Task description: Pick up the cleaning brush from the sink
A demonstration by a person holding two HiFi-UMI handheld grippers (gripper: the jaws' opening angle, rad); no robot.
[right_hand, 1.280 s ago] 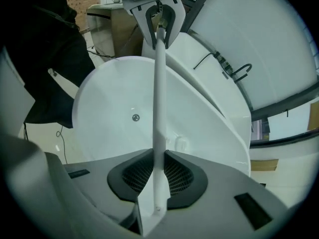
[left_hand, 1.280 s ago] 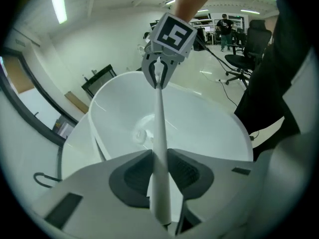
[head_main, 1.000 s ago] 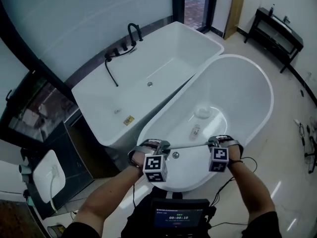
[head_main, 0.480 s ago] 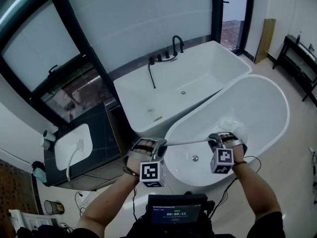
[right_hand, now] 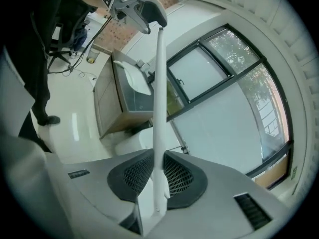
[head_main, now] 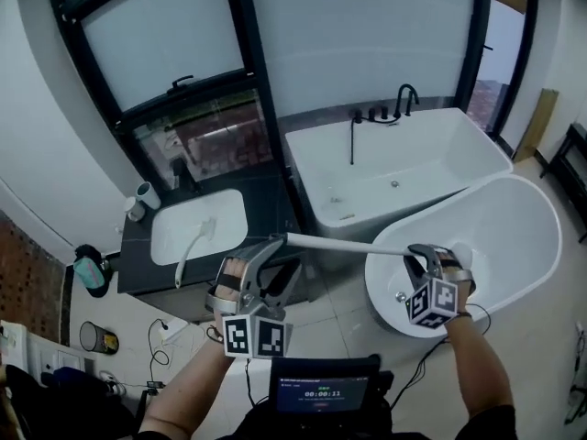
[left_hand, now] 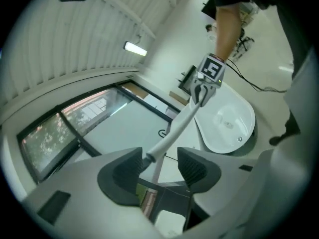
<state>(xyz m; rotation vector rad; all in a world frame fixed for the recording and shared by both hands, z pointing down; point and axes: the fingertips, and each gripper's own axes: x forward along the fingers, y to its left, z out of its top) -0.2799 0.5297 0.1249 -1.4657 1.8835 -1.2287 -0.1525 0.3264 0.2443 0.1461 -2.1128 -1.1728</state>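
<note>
Cleaning brush (head_main: 344, 245) is held level in the air by its long white handle, between the oval bathtub (head_main: 541, 246) and the dark desk (head_main: 133, 262). In the white wash basin (head_main: 170, 223) set into that desk, a white curved piece (head_main: 194, 239) is seen lying. The handle is clamped between the nearly closed jaws of the right gripper (head_main: 415, 251). The jaws of the left gripper (head_main: 273, 244) have just been opened wide, and the handle's tip is left between them, close to one pad but not squeezed.

I see the pale floor (head_main: 341, 312) carrying an oval tub (head_main: 515, 189), a rectangular tub (head_main: 431, 159) just beside it, and a dark vanity cabinet (head_main: 268, 198).
</note>
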